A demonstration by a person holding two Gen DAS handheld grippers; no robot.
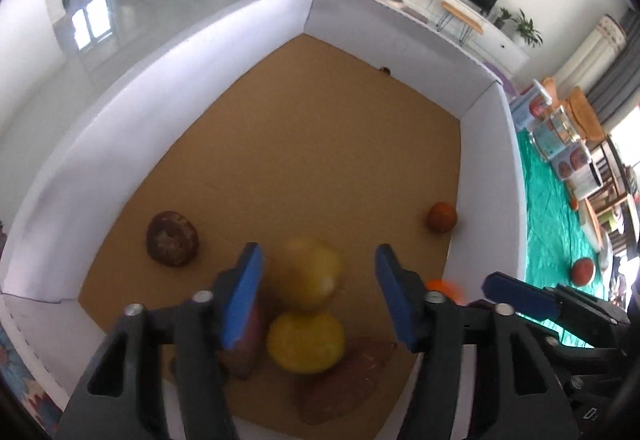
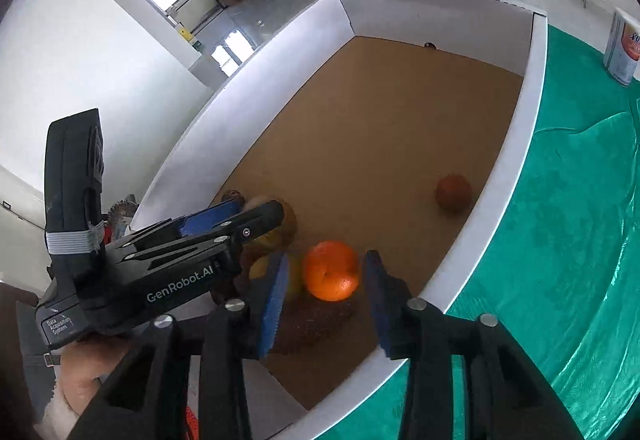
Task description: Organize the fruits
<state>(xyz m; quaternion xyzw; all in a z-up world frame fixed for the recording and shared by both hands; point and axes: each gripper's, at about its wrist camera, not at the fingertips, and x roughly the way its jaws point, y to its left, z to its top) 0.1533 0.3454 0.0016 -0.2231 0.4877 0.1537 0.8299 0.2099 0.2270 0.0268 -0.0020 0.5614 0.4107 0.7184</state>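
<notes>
A white-walled box (image 1: 192,52) with a cardboard floor holds the fruit. My left gripper (image 1: 318,292) is open over a blurred yellow fruit (image 1: 314,272), with a second yellow fruit (image 1: 306,342) just below it. My right gripper (image 2: 326,300) is open around an orange (image 2: 330,270) without touching it. The orange lies against a dark reddish-brown fruit (image 2: 316,320). A brown round fruit (image 1: 172,238) sits at the left. A small red-orange fruit (image 1: 441,217) lies by the right wall, also in the right wrist view (image 2: 453,192).
The box's right wall (image 2: 520,144) borders a green cloth (image 2: 580,220). A white can (image 2: 622,48) stands on the cloth. Another reddish fruit (image 1: 582,271) and several cartons (image 1: 560,144) lie on the cloth outside the box. The left gripper's body (image 2: 140,260) crosses the right wrist view.
</notes>
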